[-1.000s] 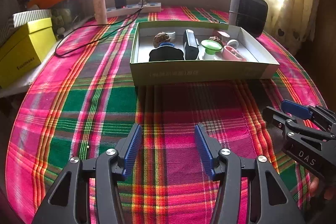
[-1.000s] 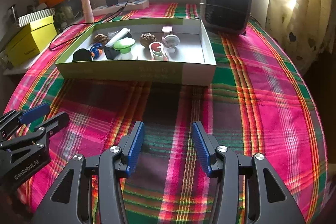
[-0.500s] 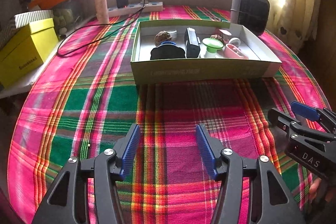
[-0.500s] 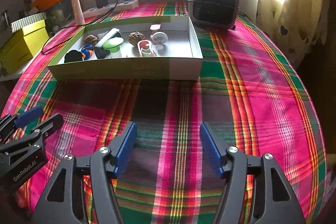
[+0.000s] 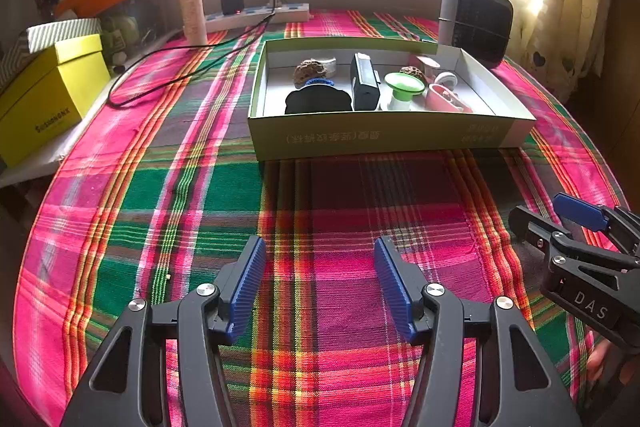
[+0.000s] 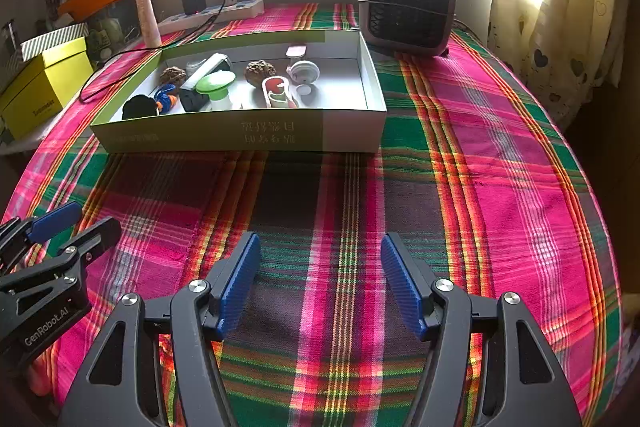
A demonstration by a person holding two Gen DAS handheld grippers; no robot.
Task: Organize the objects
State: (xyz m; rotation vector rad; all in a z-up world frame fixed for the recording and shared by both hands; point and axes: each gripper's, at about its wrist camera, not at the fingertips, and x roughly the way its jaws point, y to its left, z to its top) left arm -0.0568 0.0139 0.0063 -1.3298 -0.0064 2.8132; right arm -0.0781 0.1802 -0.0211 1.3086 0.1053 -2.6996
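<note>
A: Well, both grippers hover low over the plaid cloth [image 5: 200, 195] near its front edge, with nothing in either one. The left gripper [image 5: 318, 287] has its jaws apart, and they have just been easing wider on bare cloth.

B: Same for the right gripper [image 6: 320, 285]: jaws spread wide, just been opening, nothing between them.

A: And the objects? They all sit in the box [image 6: 240, 139], towards the cloth's back edge, in front of the heater [image 6: 408, 7].

B: A green cap [image 6: 216, 83], a black case [image 5: 364, 83], two brown lumps, a pink piece [image 6: 276, 93], a white round thing [image 6: 305, 71]. Looks like the sorting is about done: I see nothing loose on the cloth in front.

A: Agreed, as a judgement. What's left, if anything, is unclear.

B: The box's near wall hides the bottoms of the front items. That black shape [image 5: 318, 99] at the left end I can't identify, and window glare washes out the sill.
</note>
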